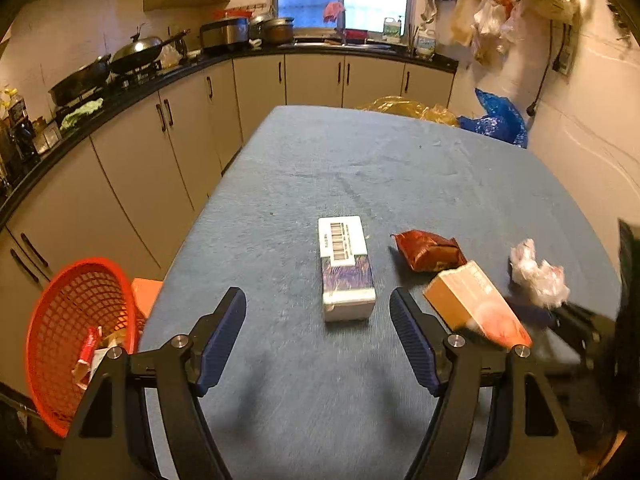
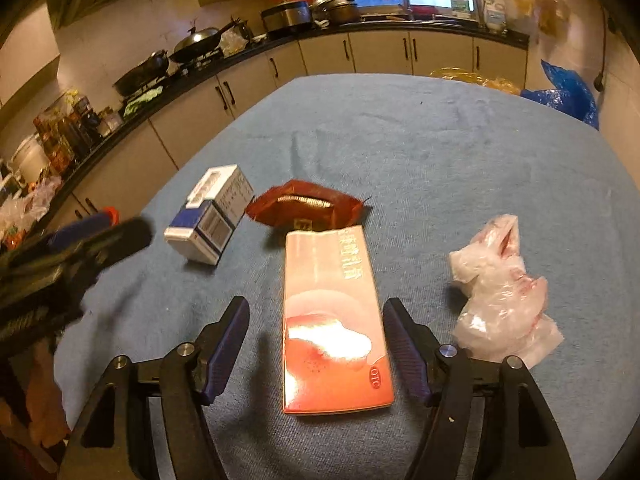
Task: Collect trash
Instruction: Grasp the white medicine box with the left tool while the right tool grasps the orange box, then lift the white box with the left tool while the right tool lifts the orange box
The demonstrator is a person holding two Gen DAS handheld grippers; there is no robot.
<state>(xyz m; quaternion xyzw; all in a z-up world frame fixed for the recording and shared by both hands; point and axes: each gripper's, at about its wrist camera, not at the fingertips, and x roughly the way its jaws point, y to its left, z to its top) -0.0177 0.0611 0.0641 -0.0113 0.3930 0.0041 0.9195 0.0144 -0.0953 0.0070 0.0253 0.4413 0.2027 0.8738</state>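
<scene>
The print on the pink box (image 2: 334,320) is too small to read apart from "OTC", and glare wipes out its middle. In the left wrist view, the right claw (image 1: 576,320) is a dark blur at the surface's right edge, covering that box's near end. The red basket (image 1: 72,320) is half hidden behind the left claw's arm, so I can't make out the scraps inside.

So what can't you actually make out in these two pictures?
- Red basket contents, left wrist view: mesh wall and the left tool hide most.
- Small print on the blue-and-white box, right wrist view: too small.
- Left tool in the right wrist view: blurred.
</scene>
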